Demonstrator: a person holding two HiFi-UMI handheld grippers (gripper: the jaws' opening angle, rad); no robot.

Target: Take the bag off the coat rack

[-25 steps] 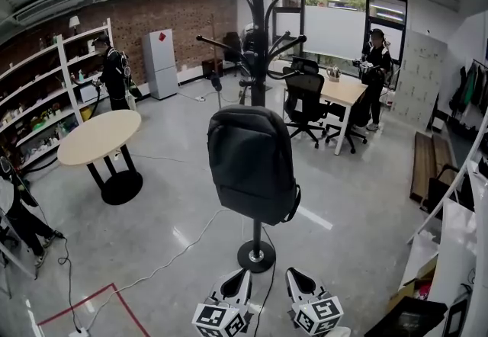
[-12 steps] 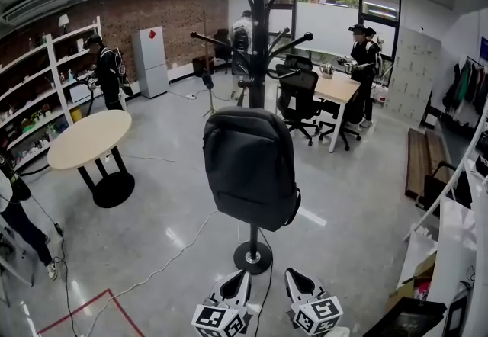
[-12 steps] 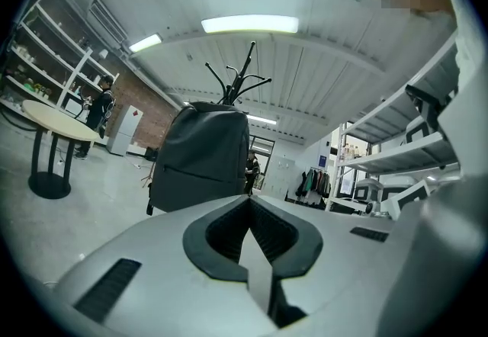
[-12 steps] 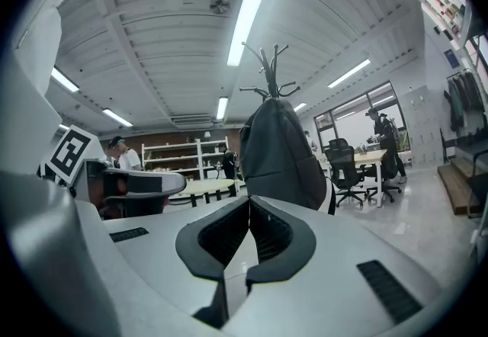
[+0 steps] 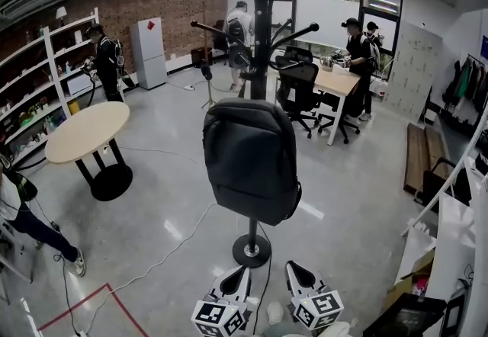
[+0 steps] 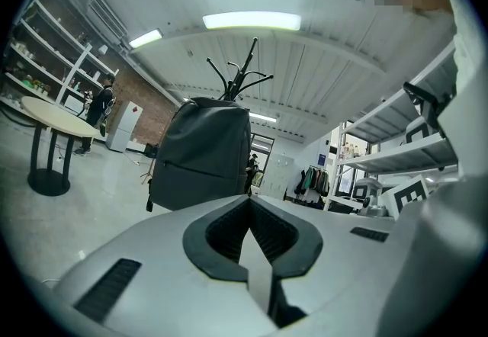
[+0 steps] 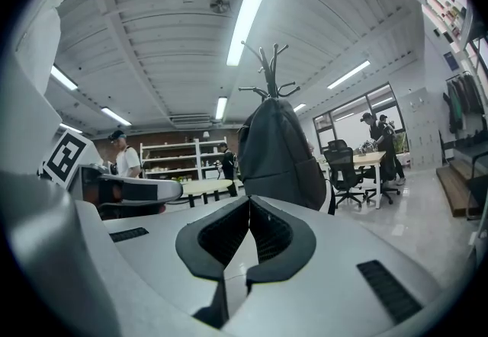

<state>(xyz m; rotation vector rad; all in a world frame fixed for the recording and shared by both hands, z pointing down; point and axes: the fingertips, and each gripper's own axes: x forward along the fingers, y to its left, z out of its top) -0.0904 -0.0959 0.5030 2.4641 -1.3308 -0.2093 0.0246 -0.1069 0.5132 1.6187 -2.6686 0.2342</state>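
Approaching the bag with both claws shut and empty — the lift is not yet begun.
Head view: the bag (image 5: 252, 164) hangs against the pole of the coat rack (image 5: 261, 38), below its hooks and above its base. The left claw (image 5: 235, 280) and right claw (image 5: 300, 276) sit low near that base. It would be best, I judge, to open a claw, take the top handle and lift before pulling away. The bearing hook is hidden behind the bag — the rack's top is cut off. Left gripper view: jaws pressed together, bag ahead, apart. Right gripper view: likewise, handle unseen.
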